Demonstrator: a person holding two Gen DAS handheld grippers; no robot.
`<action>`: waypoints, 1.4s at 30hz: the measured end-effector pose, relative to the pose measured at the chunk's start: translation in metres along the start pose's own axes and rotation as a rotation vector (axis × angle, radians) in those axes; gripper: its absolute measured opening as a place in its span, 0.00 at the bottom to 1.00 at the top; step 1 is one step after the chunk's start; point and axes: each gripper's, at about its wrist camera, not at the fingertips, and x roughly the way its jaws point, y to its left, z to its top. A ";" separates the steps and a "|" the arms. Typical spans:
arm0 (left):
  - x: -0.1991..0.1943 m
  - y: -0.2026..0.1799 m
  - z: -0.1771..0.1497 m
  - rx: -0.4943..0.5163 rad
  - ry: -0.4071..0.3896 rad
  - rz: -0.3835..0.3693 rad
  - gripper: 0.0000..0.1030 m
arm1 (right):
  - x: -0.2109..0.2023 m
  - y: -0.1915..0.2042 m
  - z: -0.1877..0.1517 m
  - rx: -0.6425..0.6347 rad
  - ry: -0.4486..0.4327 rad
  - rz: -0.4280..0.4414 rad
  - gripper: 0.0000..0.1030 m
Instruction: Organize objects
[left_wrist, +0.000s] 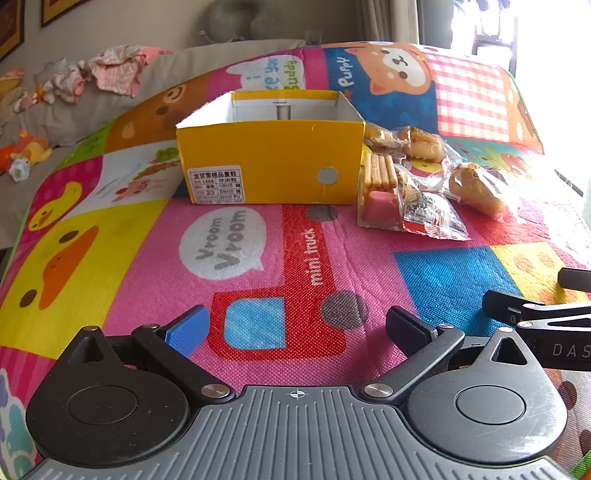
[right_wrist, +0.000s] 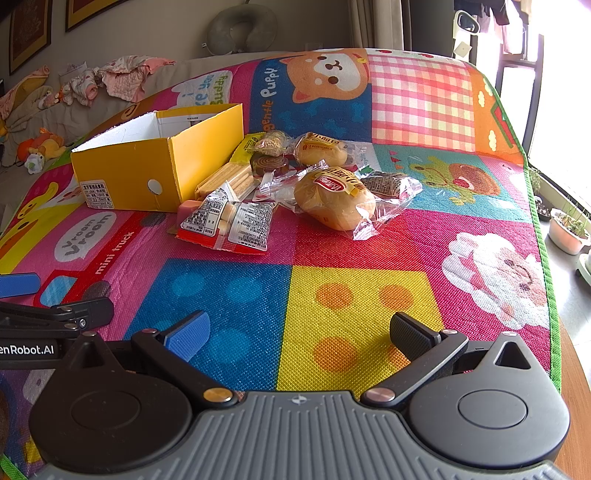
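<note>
A colourful play mat (right_wrist: 362, 302) covers the surface, and its near part is bare. On the mat one can read "Vroom Vroom" in a white bubble, "mini truck" on a red truck drawing, and "gentle Puppy" beside a cartoon dog near the far edge.

The yellow box (left_wrist: 271, 162) stands open in the middle of the mat toward its far-left part. On its near wall there is a white label with Chinese characters and the number "23", and a round grey hole is beside it.

The pile of snack packets (right_wrist: 295, 184) lies just at the right side of the box, touching it. In the pile there are a bun in clear wrap (right_wrist: 334, 201) with a red brand oval that I cannot read, a second bun (right_wrist: 321, 149) behind it, a tray of biscuit sticks (right_wrist: 229, 181), and a flat packet with printed text and a barcode (right_wrist: 229, 225) at the front.

The left tool (left_wrist: 295, 328) hovers over the near part of the mat with its jaws wide and nothing between them. The right tool (right_wrist: 299, 332) is likewise wide and empty, at the near edge. The left tool's side shows "enRobot.AI" in the right wrist view
</note>
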 end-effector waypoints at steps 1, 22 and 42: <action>0.000 0.000 0.000 -0.001 0.000 -0.001 1.00 | 0.000 0.000 0.000 0.000 0.000 0.000 1.00; 0.002 -0.003 0.001 0.002 0.000 0.012 1.00 | 0.003 -0.001 -0.005 0.000 -0.002 0.000 1.00; 0.001 -0.003 0.001 -0.002 -0.001 0.008 1.00 | 0.006 -0.002 -0.009 -0.002 -0.005 0.000 1.00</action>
